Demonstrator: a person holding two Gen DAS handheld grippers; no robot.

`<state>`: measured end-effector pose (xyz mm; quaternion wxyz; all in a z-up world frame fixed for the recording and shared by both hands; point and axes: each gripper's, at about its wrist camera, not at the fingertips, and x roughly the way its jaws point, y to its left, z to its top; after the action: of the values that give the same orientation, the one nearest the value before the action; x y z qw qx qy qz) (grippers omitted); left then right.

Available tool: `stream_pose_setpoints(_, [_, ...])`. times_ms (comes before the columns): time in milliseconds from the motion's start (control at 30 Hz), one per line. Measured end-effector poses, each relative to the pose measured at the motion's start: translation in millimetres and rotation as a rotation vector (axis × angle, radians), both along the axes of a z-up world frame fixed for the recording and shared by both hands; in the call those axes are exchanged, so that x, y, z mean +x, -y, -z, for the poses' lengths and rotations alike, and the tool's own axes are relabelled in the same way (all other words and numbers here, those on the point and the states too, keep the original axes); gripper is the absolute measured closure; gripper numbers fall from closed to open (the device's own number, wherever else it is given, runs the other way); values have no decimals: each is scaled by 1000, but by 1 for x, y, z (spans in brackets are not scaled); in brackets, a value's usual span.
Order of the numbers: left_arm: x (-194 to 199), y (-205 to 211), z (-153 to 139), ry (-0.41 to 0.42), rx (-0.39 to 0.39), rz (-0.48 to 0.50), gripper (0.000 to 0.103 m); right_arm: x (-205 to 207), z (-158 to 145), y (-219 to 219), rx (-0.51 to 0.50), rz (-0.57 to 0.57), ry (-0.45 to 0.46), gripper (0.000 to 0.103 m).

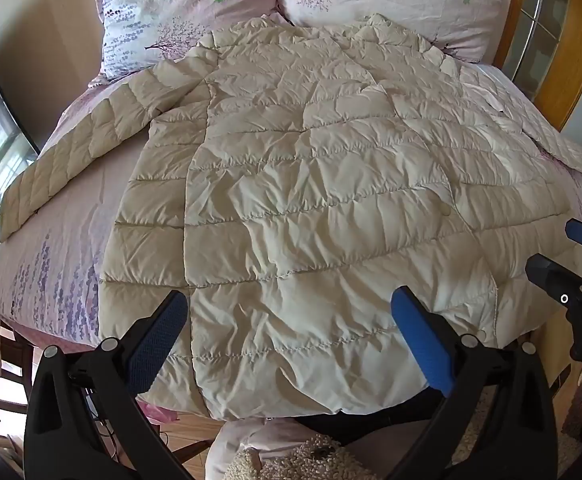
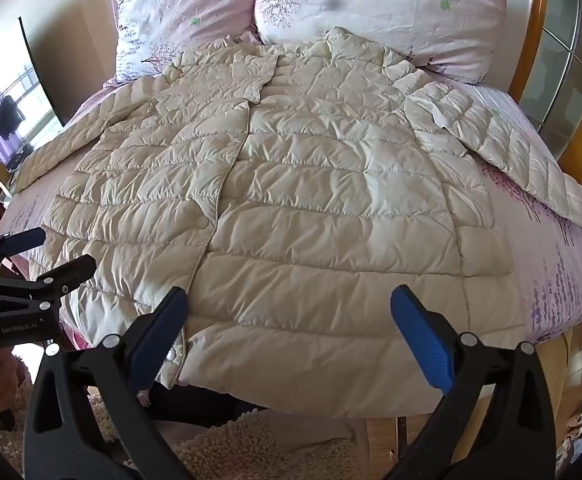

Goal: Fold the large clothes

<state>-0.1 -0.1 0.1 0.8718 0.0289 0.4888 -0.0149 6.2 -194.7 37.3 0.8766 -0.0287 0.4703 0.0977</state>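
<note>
The left gripper (image 1: 289, 320) and right gripper (image 2: 289, 320) hang released, jaws spread wide and holding nothing, above the near hem of a cream quilted jacket (image 1: 331, 184). The jacket lies front-up across a pink floral bed (image 1: 67, 224), sleeves spread, collar touching two pillows (image 2: 371, 4).

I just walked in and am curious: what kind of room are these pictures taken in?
Most likely a home bedroom. A cream quilted coat lies spread on a bed with a pink floral sheet, two matching pillows stand at its head, and a wooden glass-fronted cabinet stands beside it.
</note>
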Motion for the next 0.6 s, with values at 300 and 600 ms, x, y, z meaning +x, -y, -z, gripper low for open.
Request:
stream_pose_setpoints(300, [0,0,0,-3,2,-1,1,2,1,0,2,0,-6,2])
stream_pose_setpoints(600, [0,0,0,-3,1,0,1,3,2,-1,3,2,-5,2])
